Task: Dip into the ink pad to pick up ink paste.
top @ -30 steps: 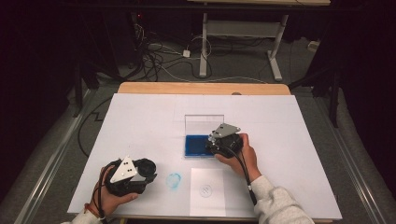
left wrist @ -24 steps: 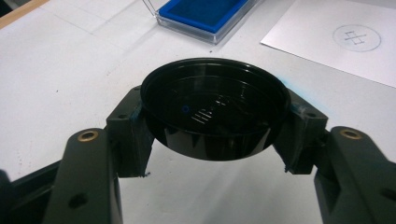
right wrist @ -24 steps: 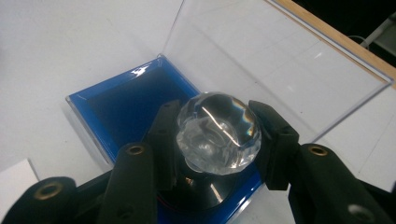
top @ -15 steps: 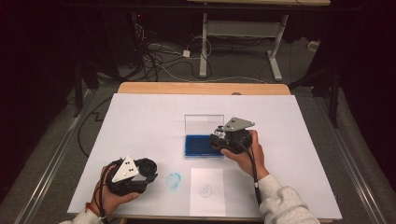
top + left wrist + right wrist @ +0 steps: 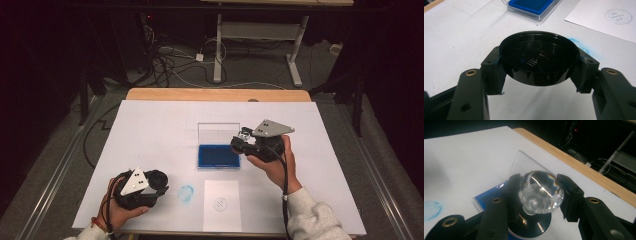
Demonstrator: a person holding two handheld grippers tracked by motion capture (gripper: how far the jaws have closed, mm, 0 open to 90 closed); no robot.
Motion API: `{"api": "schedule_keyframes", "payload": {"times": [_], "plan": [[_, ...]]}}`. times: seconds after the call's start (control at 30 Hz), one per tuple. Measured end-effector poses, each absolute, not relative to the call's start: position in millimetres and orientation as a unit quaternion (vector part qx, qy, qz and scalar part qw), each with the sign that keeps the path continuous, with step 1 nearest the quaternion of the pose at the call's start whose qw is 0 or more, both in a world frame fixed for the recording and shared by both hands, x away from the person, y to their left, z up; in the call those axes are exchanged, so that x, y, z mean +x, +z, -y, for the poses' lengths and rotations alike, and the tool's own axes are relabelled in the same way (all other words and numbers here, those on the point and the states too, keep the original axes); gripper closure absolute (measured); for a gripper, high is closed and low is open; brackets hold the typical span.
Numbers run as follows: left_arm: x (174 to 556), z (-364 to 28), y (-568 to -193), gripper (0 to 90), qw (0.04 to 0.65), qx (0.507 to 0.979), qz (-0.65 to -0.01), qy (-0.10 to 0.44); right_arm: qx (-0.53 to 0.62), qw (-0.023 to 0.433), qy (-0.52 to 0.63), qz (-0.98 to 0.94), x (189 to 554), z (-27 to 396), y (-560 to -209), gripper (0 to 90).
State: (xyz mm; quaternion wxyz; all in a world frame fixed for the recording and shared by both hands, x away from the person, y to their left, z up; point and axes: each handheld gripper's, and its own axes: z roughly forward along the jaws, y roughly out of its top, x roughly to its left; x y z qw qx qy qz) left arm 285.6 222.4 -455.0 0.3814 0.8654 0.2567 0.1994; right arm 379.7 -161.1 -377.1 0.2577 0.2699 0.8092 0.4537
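Observation:
My right gripper [image 5: 243, 140] hangs above the right end of the blue ink pad [image 5: 218, 156], shut on the clear faceted knob of a round stamp [image 5: 536, 200]. The stamp's dark base shows below the jaws, lifted off the pad [image 5: 491, 193]. The pad's clear lid [image 5: 217, 132] stands upright behind it. At the front left, my left gripper [image 5: 159, 186] rests low over the table, shut on a black round cap [image 5: 539, 57] with its hollow side facing the camera. A white sheet with a circle mark [image 5: 221, 205] lies at the front centre.
A blue ink smudge [image 5: 186, 194] marks the white table cover [image 5: 150, 135] between the left gripper and the sheet. The wooden table edge [image 5: 215, 94] runs along the far side; cables and desk legs lie on the floor beyond.
My right gripper has risen off the ink pad with the stamp and drifted a little to the right. The left gripper and its cap have stayed put.

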Motion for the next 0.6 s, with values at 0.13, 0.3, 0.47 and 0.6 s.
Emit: {"api": "schedule_keyframes", "payload": {"times": [0.13,0.3,0.47,0.6], "plan": [[285.6,-223.4,-455.7,37.0,0.383,0.864,-0.259,0.198,0.267,0.258,0.46,-0.807,374.6,164.3,-370.2,57.4],[285.6,-223.1,-455.7,37.0,0.382,0.864,-0.259,0.198,0.26,0.257,0.467,-0.805,368.3,167.1,-364.1,57.5],[286.4,-222.6,-457.1,37.0,0.379,0.865,-0.261,0.197,0.253,0.256,0.47,-0.806,362.0,169.3,-360.8,57.5],[286.1,-224.5,-458.4,37.0,0.377,0.866,-0.264,0.196,0.251,0.256,0.479,-0.802,357.8,172.8,-356.0,57.5]]}}
